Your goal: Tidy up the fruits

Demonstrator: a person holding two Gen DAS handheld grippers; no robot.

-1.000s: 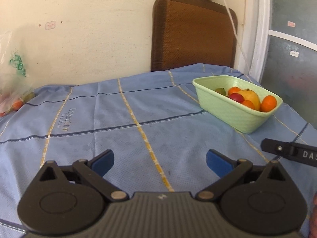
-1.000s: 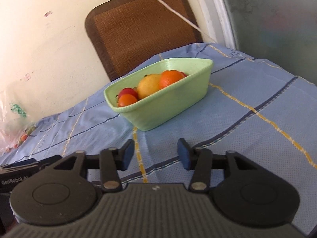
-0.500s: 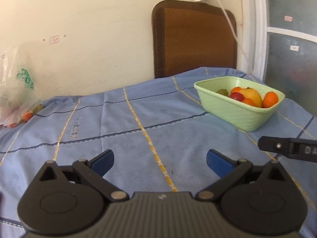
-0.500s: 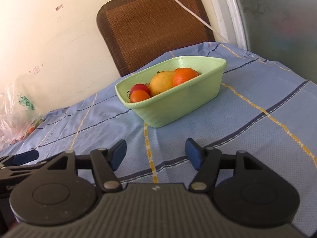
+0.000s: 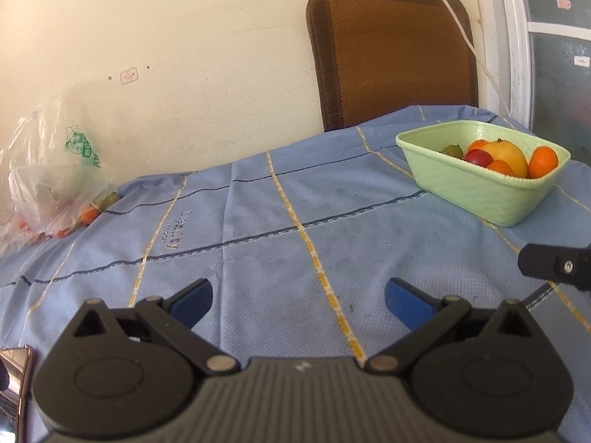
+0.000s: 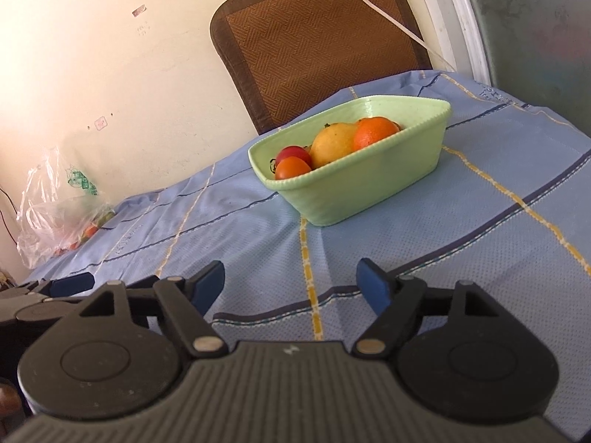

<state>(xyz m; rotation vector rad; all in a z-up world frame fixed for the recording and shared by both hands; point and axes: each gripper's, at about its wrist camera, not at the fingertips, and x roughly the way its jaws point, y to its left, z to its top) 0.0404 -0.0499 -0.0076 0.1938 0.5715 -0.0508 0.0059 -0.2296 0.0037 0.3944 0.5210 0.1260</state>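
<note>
Ahead on cloth: green basket (image 6: 354, 188) of fruit (image 6: 332, 142), round, smooth, probably bruisable; grip across widest part. Right gripper (image 6: 290, 282) jaws opening, empty; left gripper (image 5: 297, 301) spread, empty.

Blue checked tablecloth (image 5: 258, 221), brown woven chair back (image 5: 391, 55) against cream wall (image 5: 166, 55), white cable (image 5: 461, 33)

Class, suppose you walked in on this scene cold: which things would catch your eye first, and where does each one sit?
First, the pale green basket of bright fruit, orange, yellow and red, standing on the blue striped tablecloth ahead of the right gripper, whose jaws are opening with nothing between them. Next, the brown woven chair back against the wall behind the table. Last, the clear plastic bag holding more fruit at the cloth's far left edge.
</note>
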